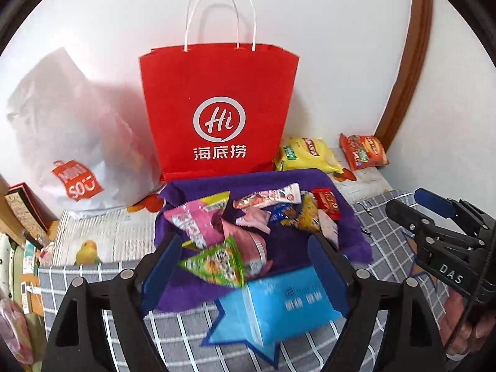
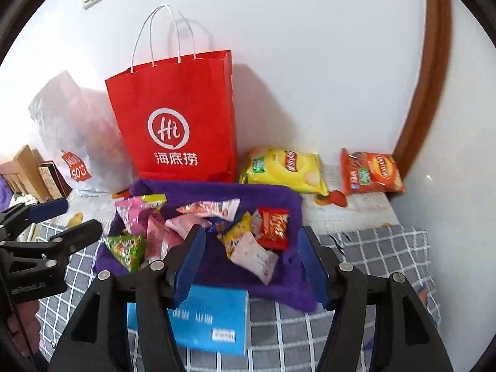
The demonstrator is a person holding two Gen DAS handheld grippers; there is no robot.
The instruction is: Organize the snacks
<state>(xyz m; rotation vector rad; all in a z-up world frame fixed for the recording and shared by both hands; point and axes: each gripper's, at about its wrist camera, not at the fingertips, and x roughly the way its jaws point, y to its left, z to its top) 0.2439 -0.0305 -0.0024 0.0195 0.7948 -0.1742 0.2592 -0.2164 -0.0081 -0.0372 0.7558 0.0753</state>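
Several small snack packets [image 1: 248, 217] lie heaped on a purple cloth [image 1: 347, 214] spread on the bed. My left gripper [image 1: 245, 257] hangs open above the cloth's near edge, with nothing pressed between its blue pads; a green triangular packet [image 1: 217, 263] lies below it. A blue flat packet [image 1: 279, 307] rests on the checked blanket just in front. My right gripper [image 2: 252, 238] is open over the cloth [image 2: 217, 266], above a pale pink packet [image 2: 254, 257]. The blue packet [image 2: 210, 319] lies under its left finger. Each gripper shows in the other's view, the right gripper [image 1: 403, 200] and the left gripper [image 2: 83, 215].
A red paper bag [image 1: 217, 108] with white handles stands against the wall behind the cloth. A white plastic bag [image 1: 71, 130] slumps to its left. A yellow crisp bag [image 1: 307, 153] and an orange crisp bag [image 1: 364, 150] lie at the right by a brown door frame [image 1: 409, 62]. Books sit far left.
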